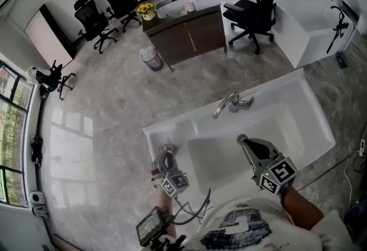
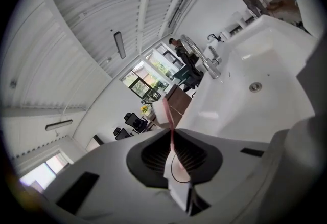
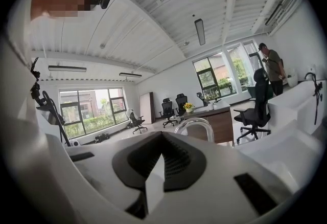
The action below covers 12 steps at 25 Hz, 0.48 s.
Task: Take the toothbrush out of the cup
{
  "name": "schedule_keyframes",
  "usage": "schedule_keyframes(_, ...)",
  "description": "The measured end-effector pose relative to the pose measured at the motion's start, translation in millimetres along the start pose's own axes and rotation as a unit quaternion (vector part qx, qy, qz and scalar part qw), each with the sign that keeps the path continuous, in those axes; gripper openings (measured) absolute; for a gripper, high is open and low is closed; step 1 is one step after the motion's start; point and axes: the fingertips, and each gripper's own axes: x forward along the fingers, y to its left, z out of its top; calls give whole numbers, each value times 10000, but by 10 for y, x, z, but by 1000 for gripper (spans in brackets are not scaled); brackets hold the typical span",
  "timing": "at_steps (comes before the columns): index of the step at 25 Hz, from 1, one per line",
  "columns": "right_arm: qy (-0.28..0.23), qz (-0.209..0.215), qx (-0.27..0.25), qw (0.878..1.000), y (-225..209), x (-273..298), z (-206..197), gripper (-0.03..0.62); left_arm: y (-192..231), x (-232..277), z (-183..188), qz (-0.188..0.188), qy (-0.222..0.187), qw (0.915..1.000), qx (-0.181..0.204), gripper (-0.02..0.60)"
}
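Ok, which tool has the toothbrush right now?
The left tool: the pink toothbrush is pinched between its jaws. The right tool is shut over the sink with nothing in it.

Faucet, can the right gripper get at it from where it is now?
Probably yes. The right gripper hangs over the sink basin, pointing toward the faucet, with only bare basin between them. Its jaws are together and empty.

L gripper (image 2: 172, 133) tight on pink toothbrush (image 2: 164, 111)
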Motion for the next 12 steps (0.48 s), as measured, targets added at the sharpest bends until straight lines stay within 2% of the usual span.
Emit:
schedule_keyframes(2, -14, 31, 69, 10000, 9, -3, -11, 0, 168, -130, 113, 76, -109, 9979, -630, 41)
schedule_keyframes(5, -22, 95, 163, 9998, 31, 3, -29, 0, 397, -321, 319, 179, -420, 9870, -1542, 41)
schedule_keyframes(9, -36, 203, 272, 9994, 56, 13, -51, 0, 660, -569, 708, 199, -778, 9694, -2319, 41)
schedule_keyframes(12, -37, 299, 295, 9991, 54, 2, -53, 0, 814, -723, 993, 133, -978, 9531, -2860, 41)
